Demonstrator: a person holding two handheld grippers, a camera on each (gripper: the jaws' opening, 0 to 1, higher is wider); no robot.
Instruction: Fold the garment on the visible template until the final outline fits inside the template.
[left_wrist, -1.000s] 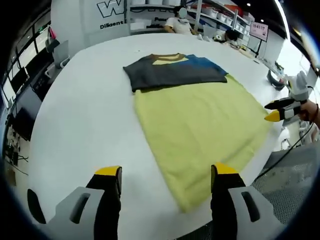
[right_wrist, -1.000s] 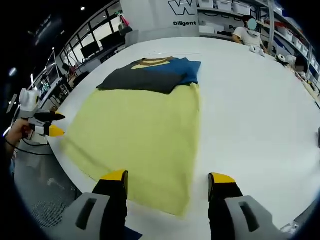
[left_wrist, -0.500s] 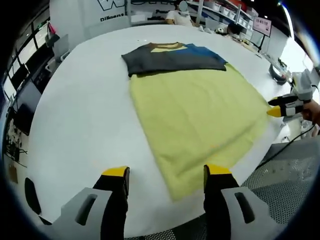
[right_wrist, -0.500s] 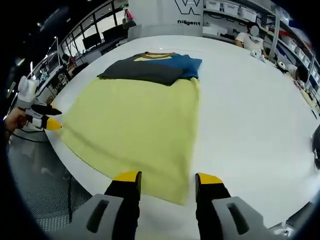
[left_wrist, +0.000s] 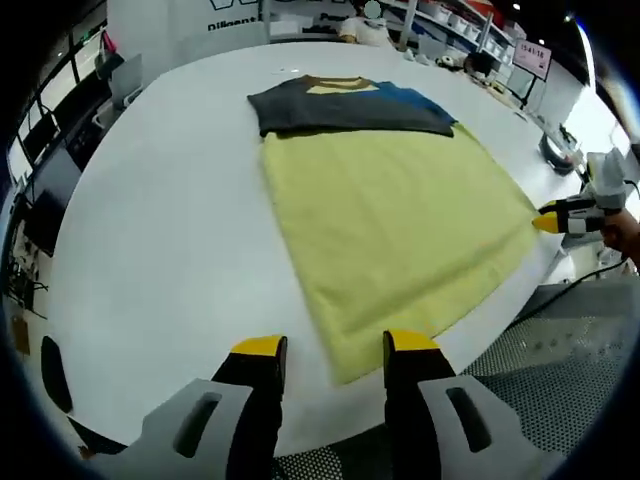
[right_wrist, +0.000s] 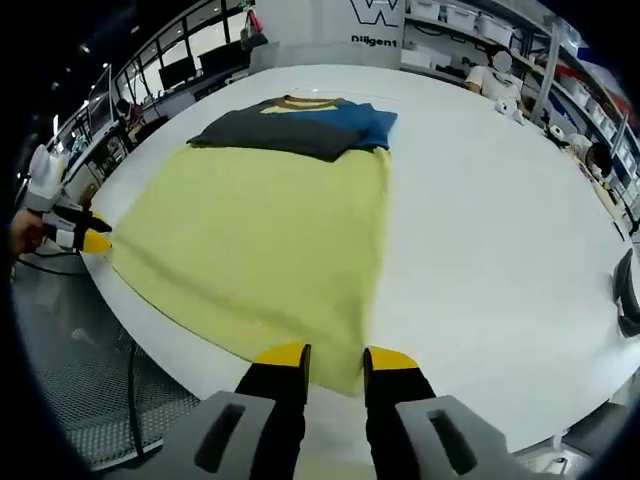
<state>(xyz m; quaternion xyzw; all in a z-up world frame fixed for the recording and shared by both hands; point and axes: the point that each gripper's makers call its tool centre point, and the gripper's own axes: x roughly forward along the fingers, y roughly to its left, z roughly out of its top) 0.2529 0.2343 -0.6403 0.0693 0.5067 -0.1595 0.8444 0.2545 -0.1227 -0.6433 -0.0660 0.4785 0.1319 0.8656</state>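
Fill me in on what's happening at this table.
A person with a claw in each hand is folding a shirt on a white table. The garment lies flat, its yellow body spread toward the near edge, its dark grey and blue top folded at the far end. The left claw and right claw are each narrowed around a near hem corner.

One yellow garment (left_wrist: 395, 220), one folded dark-and-blue garment (left_wrist: 350, 105), one white table (left_wrist: 170, 240), two tools.
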